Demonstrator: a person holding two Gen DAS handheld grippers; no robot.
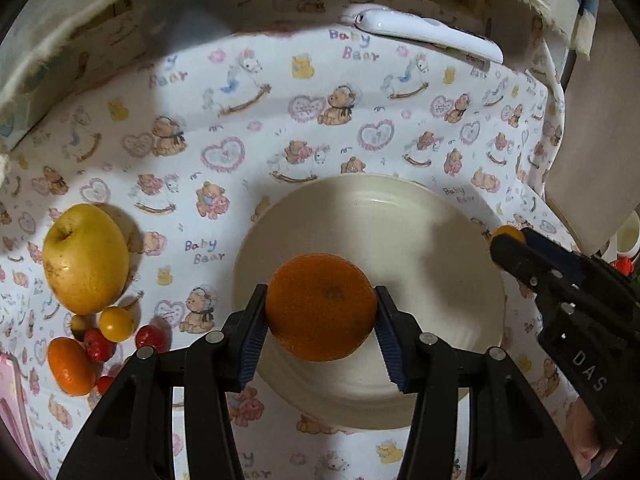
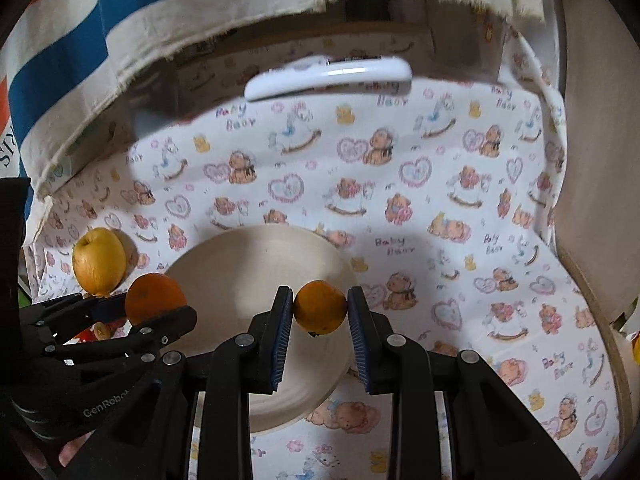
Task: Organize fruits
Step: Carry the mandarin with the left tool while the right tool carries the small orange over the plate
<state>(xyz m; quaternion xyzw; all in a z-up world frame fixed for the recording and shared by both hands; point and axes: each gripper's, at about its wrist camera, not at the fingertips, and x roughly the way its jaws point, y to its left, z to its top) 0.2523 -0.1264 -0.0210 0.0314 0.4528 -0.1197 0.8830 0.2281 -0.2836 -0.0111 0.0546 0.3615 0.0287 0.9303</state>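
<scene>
Left wrist: left gripper (image 1: 320,312) tilts down, fingers clamping orange (image 1: 320,306) over plate (image 1: 440,240).

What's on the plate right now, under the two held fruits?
The plate looks bare, with only shadows on it. The orange and the smaller orange fruit hang above it in the fingers, covering patches of plate.

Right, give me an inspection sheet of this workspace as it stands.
Surface: bear-print cloth covering the table.
Job's things: empty cream plate; yellow apple, a tangerine and small red and yellow fruits lying left of it.
Clutter: white remote at the far edge.
Grippers: left claw shut on a large orange above the plate; right claw shut on a small orange.
Cables: nothing seen.
Surroundings: striped cloth hanging behind.
</scene>
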